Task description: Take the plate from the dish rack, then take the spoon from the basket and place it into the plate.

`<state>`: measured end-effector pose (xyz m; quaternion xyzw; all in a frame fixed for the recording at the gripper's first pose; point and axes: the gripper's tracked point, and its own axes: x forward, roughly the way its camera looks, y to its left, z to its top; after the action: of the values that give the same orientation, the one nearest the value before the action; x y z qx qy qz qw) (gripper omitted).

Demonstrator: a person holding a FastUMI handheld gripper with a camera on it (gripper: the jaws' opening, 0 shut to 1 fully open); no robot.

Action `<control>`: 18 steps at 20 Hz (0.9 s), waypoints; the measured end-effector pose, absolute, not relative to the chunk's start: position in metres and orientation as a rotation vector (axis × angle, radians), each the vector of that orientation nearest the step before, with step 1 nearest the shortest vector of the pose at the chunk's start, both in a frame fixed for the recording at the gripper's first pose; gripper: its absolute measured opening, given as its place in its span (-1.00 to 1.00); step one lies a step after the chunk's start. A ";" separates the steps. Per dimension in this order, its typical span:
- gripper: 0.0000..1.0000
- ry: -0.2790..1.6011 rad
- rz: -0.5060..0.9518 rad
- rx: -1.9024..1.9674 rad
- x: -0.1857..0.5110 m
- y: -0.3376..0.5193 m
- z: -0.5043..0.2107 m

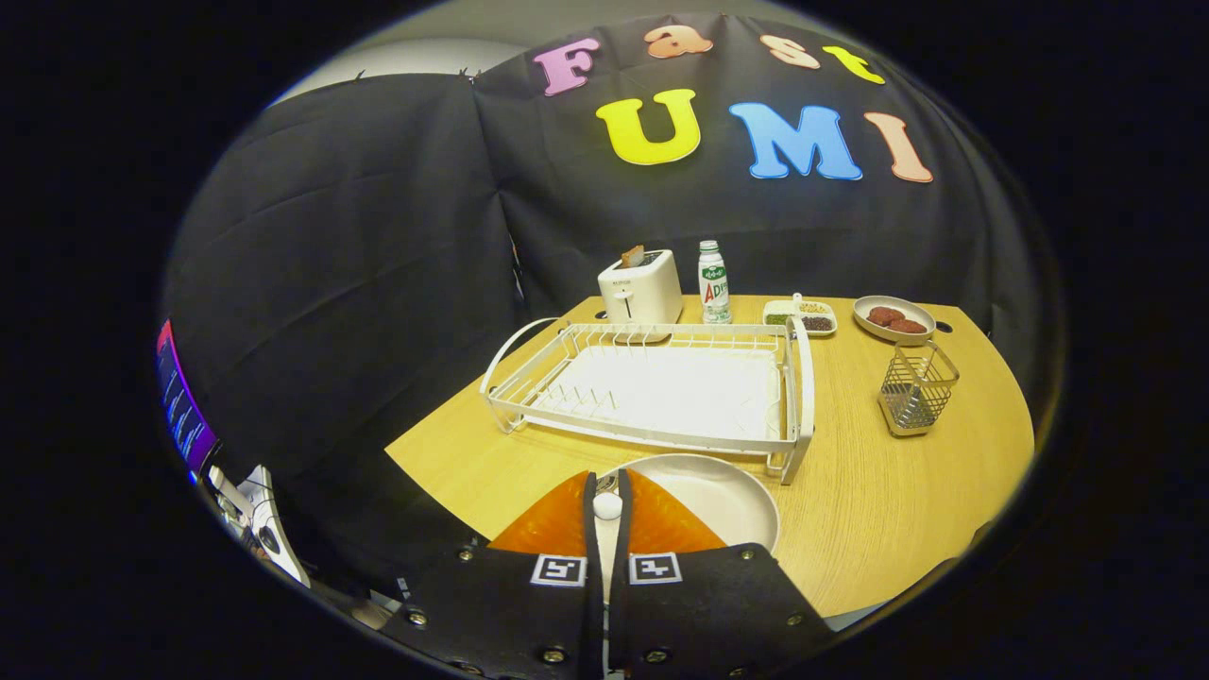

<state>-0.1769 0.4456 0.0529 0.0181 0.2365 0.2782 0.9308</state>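
gripper (606, 491): fingers nearly together, gripping a white-handled spoon (607, 505) between them | plate (727, 496): white, empty, on the wooden table (878, 510) just under and ahead of the fingers, beside the rack's near corner | dish rack (661, 387): white, empty, beyond the plate | wire basket (914, 387): right of the rack | toaster (640, 288), bottle (714, 281), snack dishes (893, 318): at the far edge

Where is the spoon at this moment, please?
In the gripper view, the spoon is held between the fingers of the gripper, over the near part of the plate, which lies on the table in front of the dish rack.
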 end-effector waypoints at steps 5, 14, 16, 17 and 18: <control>-0.91 0.518 0.585 0.025 -0.178 0.436 0.037; -0.70 0.539 0.654 0.011 -0.166 0.422 0.023; -0.64 0.544 0.661 0.007 -0.159 0.416 0.021; -0.64 0.545 0.664 0.005 -0.157 0.413 0.022; -0.64 0.545 0.660 0.002 -0.153 0.410 0.020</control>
<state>-0.1533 0.4100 0.0204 0.0008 0.2644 0.3202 0.9097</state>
